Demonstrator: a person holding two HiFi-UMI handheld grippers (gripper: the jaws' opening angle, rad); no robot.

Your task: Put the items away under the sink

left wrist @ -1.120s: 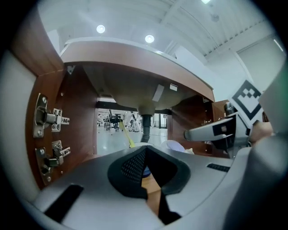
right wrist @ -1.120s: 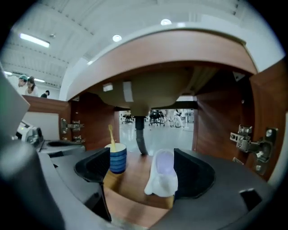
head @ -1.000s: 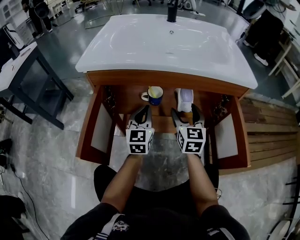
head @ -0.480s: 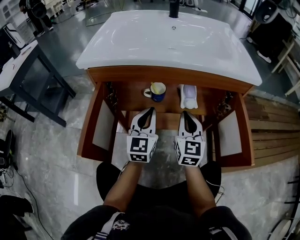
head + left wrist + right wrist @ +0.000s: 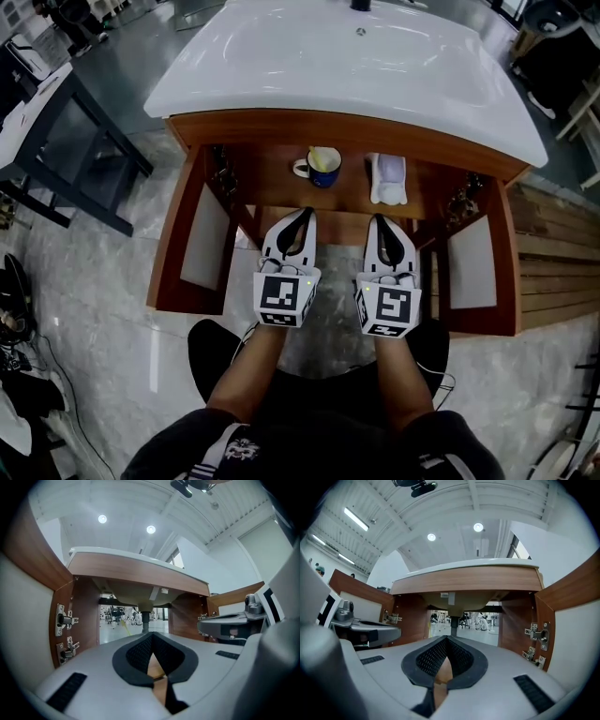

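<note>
Under the white sink (image 5: 347, 75) the wooden cabinet (image 5: 281, 183) stands with both doors swung open. On its shelf a blue mug (image 5: 323, 167) with a yellow inside stands left of a white bottle (image 5: 387, 178). My left gripper (image 5: 307, 214) is shut and empty, just in front of the shelf's edge below the mug. My right gripper (image 5: 378, 220) is also shut and empty, a short way in front of the bottle. In the left gripper view the jaws (image 5: 151, 634) meet, with the drain pipe (image 5: 145, 620) beyond. The right gripper view shows its closed jaws (image 5: 446, 638) the same way.
The open left door (image 5: 202, 244) and right door (image 5: 473, 262) flank both grippers, with hinges (image 5: 63, 620) on the side walls. A dark table (image 5: 56, 122) stands at the left. Wooden planks (image 5: 553, 262) lie on the floor at the right. The person's knees are below the grippers.
My right gripper was open around the white bottle, has let it go and shut. Both grippers have drawn back from the shelf towards the person; the mug and bottle stay on it.
</note>
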